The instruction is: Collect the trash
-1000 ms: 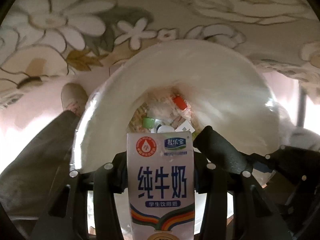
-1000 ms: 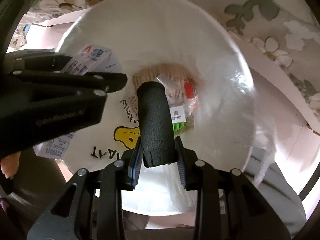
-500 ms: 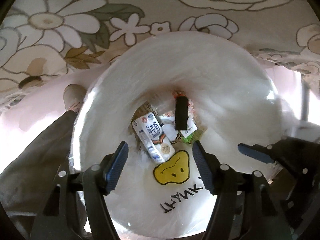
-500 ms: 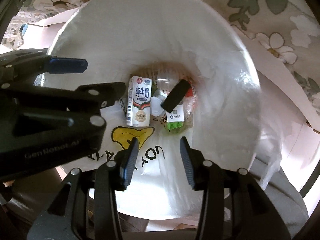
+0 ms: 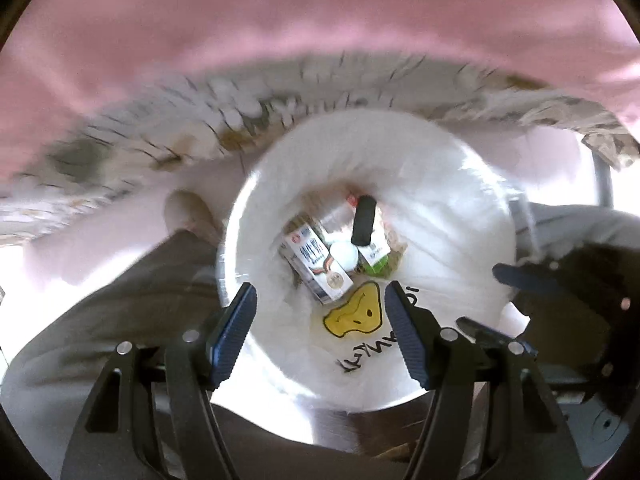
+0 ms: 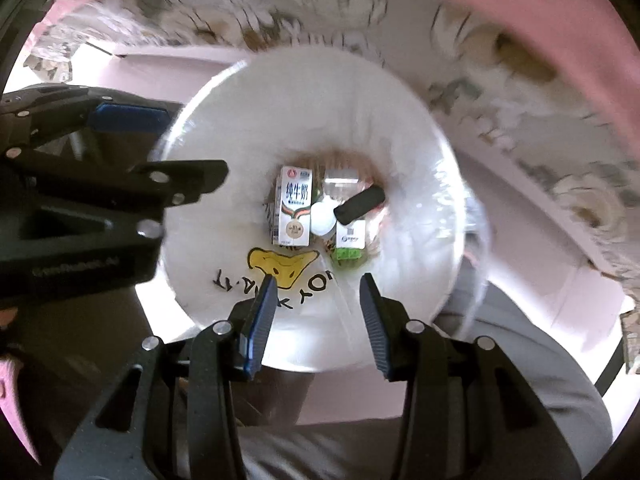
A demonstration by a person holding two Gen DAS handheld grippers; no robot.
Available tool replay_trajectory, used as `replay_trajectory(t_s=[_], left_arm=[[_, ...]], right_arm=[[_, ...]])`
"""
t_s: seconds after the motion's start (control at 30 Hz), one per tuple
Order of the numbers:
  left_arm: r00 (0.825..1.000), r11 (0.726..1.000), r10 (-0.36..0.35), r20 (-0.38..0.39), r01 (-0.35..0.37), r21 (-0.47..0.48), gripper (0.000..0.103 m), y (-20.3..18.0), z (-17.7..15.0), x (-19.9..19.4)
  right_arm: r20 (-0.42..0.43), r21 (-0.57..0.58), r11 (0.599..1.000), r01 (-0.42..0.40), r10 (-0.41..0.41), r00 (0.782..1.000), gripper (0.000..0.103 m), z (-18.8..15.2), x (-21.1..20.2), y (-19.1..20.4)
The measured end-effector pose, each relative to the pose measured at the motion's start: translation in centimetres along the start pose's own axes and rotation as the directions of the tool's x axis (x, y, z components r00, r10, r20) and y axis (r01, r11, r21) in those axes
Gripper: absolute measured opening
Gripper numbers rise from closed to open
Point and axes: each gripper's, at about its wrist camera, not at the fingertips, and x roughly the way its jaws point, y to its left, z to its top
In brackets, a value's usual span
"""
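The bag (image 6: pixel 404 128) gapes below both grippers, trash at its bottom; in the right wrist view the carton (image 6: pixel 295 211) lies left, the foam roll (image 6: pixel 359 204) right, a ball (image 6: pixel 322 219) between them and touching the carton; a small box (image 6: pixel 350 236) lies under the roll's near end; the left gripper (image 5: pixel 320 334) hangs over the bag's near rim, the right gripper (image 6: pixel 316 320) likewise; the left gripper's body sits left of the bag.

Floral cloth (image 5: pixel 168 120) motion-blurred, pattern unreadable. Bag lettering (image 6: pixel 316 286) partly behind right jaws. Green packet (image 6: pixel 347 254) mostly buried.

Bag mouth (image 6: pixel 400 128) wide open; trash (image 6: pixel 296 210) fills bottom, prob. shallow.
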Motion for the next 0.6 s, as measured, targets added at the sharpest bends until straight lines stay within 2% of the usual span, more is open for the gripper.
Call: replay_trajectory(t_s=[0.03,0.1,0.2,0.27,0.47,0.6], left_arm=[[1.000,1.000,0.007,0.024,-0.007,0.007,0.069,0.1,-0.3,-1.2],[0.997,1.000,0.012,0.071,-0.013,0.015,0.069,0.1,-0.8,-3.3],[0.986,0.999,0.033,0.163,-0.037,0.024,0.069,0.1,-1.7,-6.8],[0.977,0.998,0.043,0.211,-0.050,0.026,0.073,0.1,-2.1,-8.9],[0.925,0.993,0.096,0.367,-0.113,0.027,0.079,-0.3,-3.9,-15.7],[0.884,0.987,0.132,0.449,-0.161,0.027,0.082,-1.0,-5.4,-20.0]], right_arm=[[0.022,-0.003,1.000,0.014,-0.014,1.000,0.045,-0.2,-1.0,0.2],[0.064,-0.009,0.999,0.036,-0.036,0.997,0.055,-0.6,-2.8,0.5],[0.136,-0.018,0.998,0.068,-0.065,0.989,0.056,-1.2,-5.8,1.1],[0.178,-0.012,0.997,0.078,-0.075,0.981,0.060,-1.5,-7.7,1.4],[0.319,0.013,0.994,0.110,-0.108,0.942,0.066,-2.9,-14.2,1.9],[0.410,0.021,0.991,0.136,-0.132,0.902,0.069,-4.1,-18.2,2.6]])
